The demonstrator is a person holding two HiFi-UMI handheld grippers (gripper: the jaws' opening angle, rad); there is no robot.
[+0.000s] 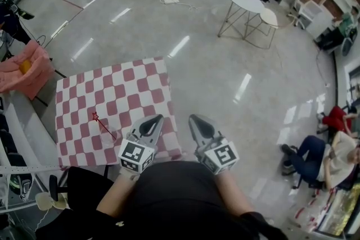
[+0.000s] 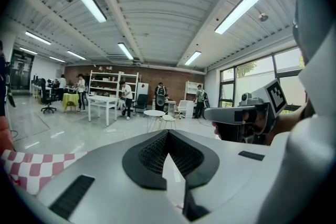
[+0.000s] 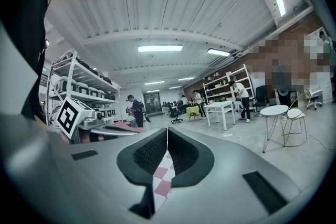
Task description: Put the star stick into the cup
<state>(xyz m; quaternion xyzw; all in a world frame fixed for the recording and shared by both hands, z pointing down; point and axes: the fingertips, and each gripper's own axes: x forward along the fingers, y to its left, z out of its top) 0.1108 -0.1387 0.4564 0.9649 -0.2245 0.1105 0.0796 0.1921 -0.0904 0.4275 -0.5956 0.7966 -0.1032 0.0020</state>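
1. Head view: star stick (image 1: 102, 125) seems to lean in the cup (image 1: 109, 135) near the bench's (image 1: 112, 81) front edge (too small to swear).
2. Left gripper (image 1: 156, 118), right gripper (image 1: 195, 118): fingers closed, empty.
3. Seated, or merely propped against it.

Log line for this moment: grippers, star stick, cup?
left gripper: shut, empty | right gripper: shut, empty | star stick: at clear cup on checked table | in cup: unclear

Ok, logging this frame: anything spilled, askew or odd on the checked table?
Nothing spilled. The thin red star-tipped stick slants across the red-and-white checked cloth by a clear cup; whether inside, unclear.
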